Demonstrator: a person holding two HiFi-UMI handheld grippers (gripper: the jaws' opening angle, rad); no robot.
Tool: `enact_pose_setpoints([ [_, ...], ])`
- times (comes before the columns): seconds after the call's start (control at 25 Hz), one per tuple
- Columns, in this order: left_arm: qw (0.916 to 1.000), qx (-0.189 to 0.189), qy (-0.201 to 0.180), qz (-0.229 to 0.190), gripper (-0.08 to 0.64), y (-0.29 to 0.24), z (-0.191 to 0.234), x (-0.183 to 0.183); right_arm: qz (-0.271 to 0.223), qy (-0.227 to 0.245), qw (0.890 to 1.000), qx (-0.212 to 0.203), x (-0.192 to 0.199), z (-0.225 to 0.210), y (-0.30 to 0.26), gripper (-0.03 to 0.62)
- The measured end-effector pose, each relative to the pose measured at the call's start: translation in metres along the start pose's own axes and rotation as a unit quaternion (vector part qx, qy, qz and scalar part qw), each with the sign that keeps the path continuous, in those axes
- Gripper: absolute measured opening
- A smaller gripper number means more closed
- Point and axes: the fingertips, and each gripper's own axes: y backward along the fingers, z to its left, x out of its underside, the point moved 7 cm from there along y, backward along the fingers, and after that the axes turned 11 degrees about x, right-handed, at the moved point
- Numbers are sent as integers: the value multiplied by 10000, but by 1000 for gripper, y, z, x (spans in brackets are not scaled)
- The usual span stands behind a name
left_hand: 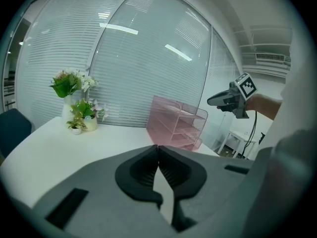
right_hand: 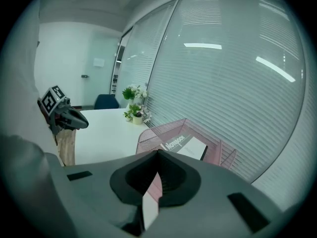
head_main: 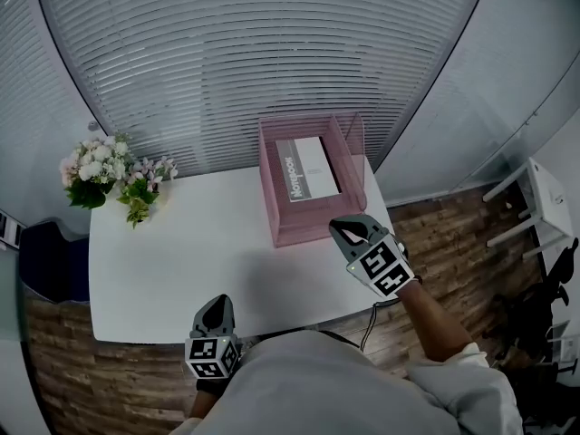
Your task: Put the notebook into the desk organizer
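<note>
Notebook (head_main: 309, 169) flat in desk organizer (head_main: 304, 227), long axis seemingly toward blinds (head_main: 227, 62).

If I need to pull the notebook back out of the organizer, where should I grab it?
Likely its near short edge, from above with the right gripper: the notebook lies flat in the top tray of the pink organizer, open upward but mesh-walled along the sides.

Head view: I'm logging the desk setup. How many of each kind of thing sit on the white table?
Organizer: 1
Notebook: 1, lying in the organizer
Flower cluster: 1, counted as one group
Total: 3
</note>
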Motion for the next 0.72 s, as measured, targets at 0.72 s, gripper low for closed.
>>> enact_pose_setpoints([
  [0.72,9996,136,-228,42,9,-12,-13,-11,-324,-1575,9857,508,38,33,49,12],
])
